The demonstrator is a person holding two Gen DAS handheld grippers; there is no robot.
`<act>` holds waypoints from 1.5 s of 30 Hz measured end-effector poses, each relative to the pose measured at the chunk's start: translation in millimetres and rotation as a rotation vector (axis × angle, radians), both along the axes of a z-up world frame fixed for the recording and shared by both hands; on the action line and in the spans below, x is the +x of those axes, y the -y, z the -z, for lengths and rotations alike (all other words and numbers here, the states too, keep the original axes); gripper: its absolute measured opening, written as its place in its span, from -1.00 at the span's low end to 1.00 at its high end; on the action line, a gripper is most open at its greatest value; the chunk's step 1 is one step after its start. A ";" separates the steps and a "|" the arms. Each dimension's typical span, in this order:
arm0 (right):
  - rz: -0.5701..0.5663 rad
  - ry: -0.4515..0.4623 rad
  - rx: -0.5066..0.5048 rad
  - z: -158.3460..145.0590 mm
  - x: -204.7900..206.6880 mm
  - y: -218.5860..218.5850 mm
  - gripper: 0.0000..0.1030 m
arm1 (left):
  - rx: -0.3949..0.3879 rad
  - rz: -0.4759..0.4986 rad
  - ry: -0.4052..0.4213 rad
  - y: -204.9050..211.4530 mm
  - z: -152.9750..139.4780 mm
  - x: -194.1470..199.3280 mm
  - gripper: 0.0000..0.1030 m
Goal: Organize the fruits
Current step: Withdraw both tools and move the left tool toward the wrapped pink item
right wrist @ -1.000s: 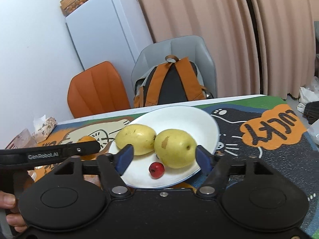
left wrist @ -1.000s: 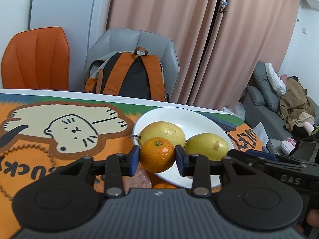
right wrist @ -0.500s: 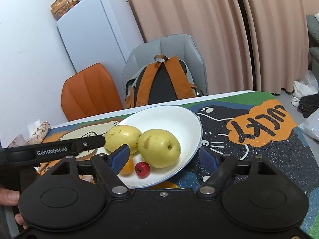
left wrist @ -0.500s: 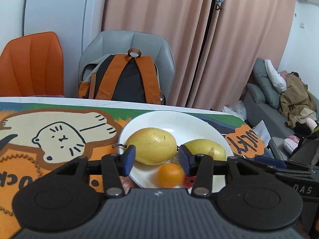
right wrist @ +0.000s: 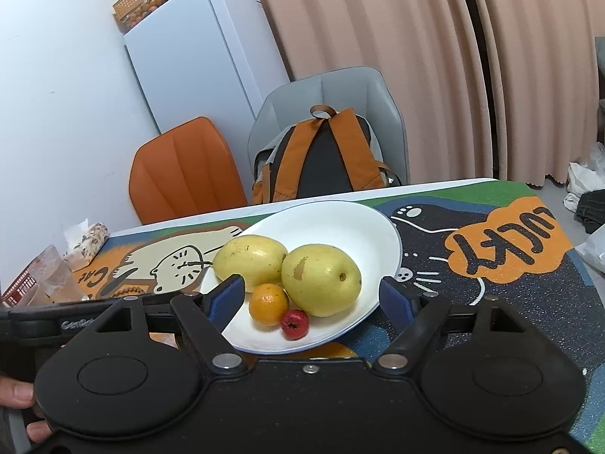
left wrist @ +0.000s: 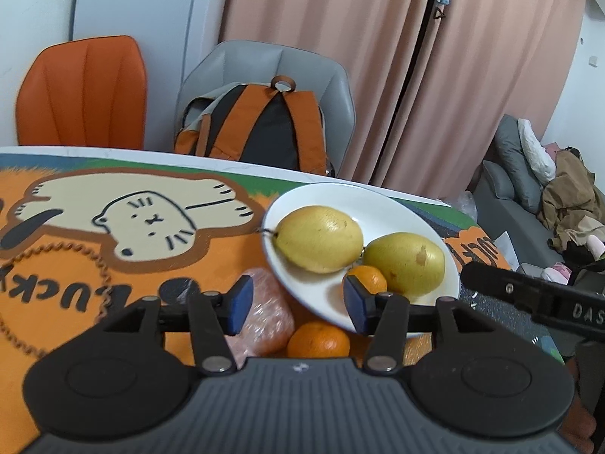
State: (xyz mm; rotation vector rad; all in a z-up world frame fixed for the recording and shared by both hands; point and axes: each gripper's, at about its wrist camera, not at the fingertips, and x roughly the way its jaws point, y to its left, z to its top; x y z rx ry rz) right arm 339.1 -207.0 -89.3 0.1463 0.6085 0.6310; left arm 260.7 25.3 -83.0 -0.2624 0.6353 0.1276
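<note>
A white plate (left wrist: 340, 196) (right wrist: 340, 219) on the cartoon mat holds two yellow pears (left wrist: 319, 238) (right wrist: 321, 278), a small orange (left wrist: 368, 280) (right wrist: 268, 302) and a small red fruit (right wrist: 295, 323). My left gripper (left wrist: 298, 304) is open and empty, just in front of the plate's near left rim. A second orange (left wrist: 317, 342) lies on the mat beside a plastic-wrapped fruit (left wrist: 264, 310), both under the left gripper. My right gripper (right wrist: 314, 300) is open and empty, its jaws spanning the plate's near edge.
A grey chair with an orange and black backpack (left wrist: 257, 128) (right wrist: 321, 155) and an orange chair (left wrist: 79, 90) stand behind the table. A fridge (right wrist: 204, 56) is at the wall. Snack packets (right wrist: 83, 242) lie at the table's left. A sofa with clothes (left wrist: 548, 196) is at right.
My left gripper let go of the orange, which now rests on the plate beside the pears. The left gripper opened wider and pulled back to the left; the right gripper drew slightly nearer the plate.
</note>
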 end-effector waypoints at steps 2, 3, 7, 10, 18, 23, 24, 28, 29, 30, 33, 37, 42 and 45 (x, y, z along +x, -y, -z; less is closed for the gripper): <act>-0.005 0.002 0.000 -0.5 -0.9 -1.2 0.50 | 0.005 -0.006 -0.003 -2.3 -1.5 -5.8 0.05; -0.007 0.002 -0.001 -0.9 -1.6 -2.0 0.50 | 0.008 -0.013 -0.001 -3.5 -2.5 -9.1 0.09; -0.023 0.016 -0.003 -4.2 -6.5 -4.8 0.50 | 0.014 -0.027 0.009 -6.3 -6.3 -22.2 0.24; -0.038 0.021 0.010 -5.7 -8.5 -5.1 0.50 | 0.020 -0.034 0.010 -6.6 -8.0 -30.7 0.27; -0.034 0.011 -0.022 -5.7 -15.1 -11.4 0.50 | 0.012 -0.070 0.014 -14.1 -12.6 -54.9 0.27; -0.044 0.016 -0.039 -5.7 -28.5 -13.0 0.50 | 0.002 -0.085 0.024 -19.0 -13.3 -66.7 0.27; -0.043 0.016 -0.040 -5.6 -31.1 -12.6 0.50 | 0.002 -0.086 0.025 -19.7 -13.0 -68.7 0.27; -0.041 0.019 -0.048 -5.0 -41.2 -12.4 0.50 | -0.010 -0.092 0.027 -22.7 -10.2 -75.5 0.27; -0.040 0.017 -0.050 -4.4 -43.3 -12.7 0.50 | -0.013 -0.092 0.028 -23.3 -9.5 -76.8 0.27; -0.039 0.016 -0.051 -3.8 -45.7 -13.0 0.50 | -0.015 -0.093 0.028 -23.7 -8.6 -78.2 0.27; -0.036 0.013 -0.055 -1.1 -52.5 -14.0 0.50 | -0.018 -0.092 0.030 -24.1 -6.0 -81.8 0.27; -0.031 0.021 -0.079 1.2 -60.8 -17.8 0.50 | -0.034 -0.088 0.027 -25.7 -1.3 -85.3 0.26; -0.030 0.017 -0.085 2.8 -67.5 -20.3 0.50 | -0.048 -0.081 0.024 -27.1 4.0 -87.8 0.24; -0.028 0.014 -0.084 4.5 -70.9 -21.0 0.49 | -0.054 -0.075 0.019 -27.2 7.8 -87.6 0.22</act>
